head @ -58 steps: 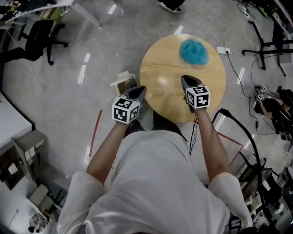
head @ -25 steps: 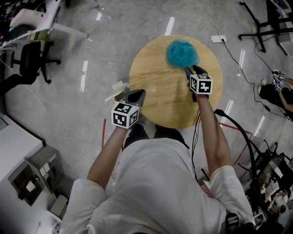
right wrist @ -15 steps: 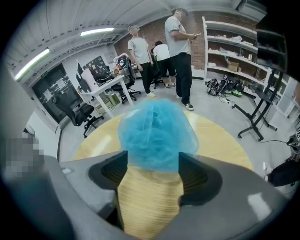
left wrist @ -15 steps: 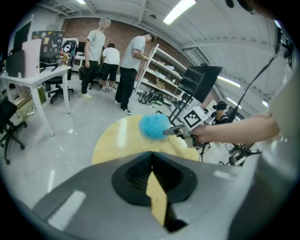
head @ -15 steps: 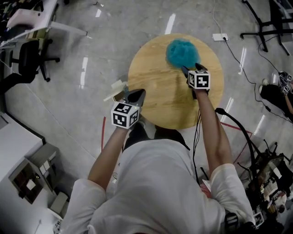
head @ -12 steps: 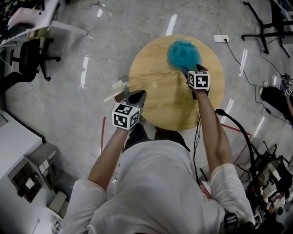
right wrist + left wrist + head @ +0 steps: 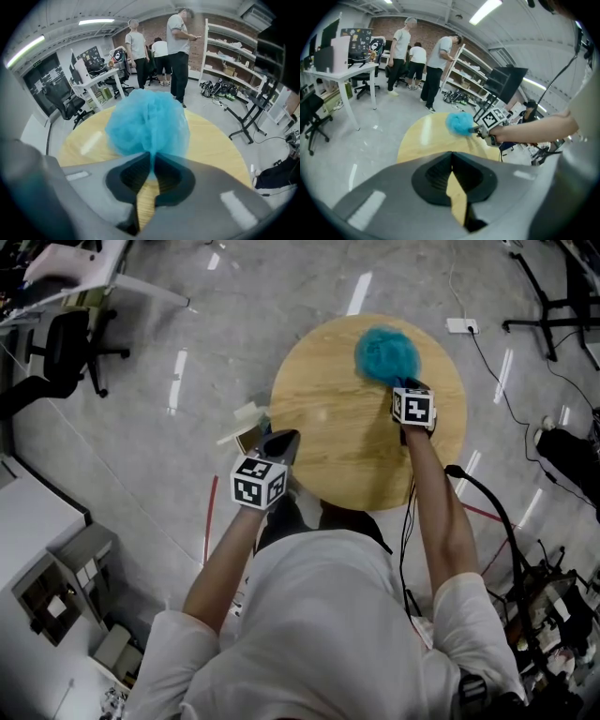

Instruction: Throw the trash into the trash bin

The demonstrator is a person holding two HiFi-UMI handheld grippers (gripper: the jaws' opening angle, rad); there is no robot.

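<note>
The round table point(image 7: 328, 427) shows open wood at its left and near side — only the blue mesh puff point(image 7: 384, 352) stands on it, far right. The bin point(image 7: 246, 418) sits on the floor just beside the table's left edge, the left gripper point(image 7: 281, 440) close by. Bare floor lies left of the bin; 1 office chair point(image 7: 61, 343) stands well apart, and 1 power strip point(image 7: 460, 326) lies on the floor to the table's right.

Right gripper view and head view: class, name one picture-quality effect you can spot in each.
Right gripper view: wide-angle distortion bows the shelves and darkens the corners, while the blue mesh ball is in focus. Head view: white glare streaks lie on the glossy floor, and a pale sheen sits on the round table.
</note>
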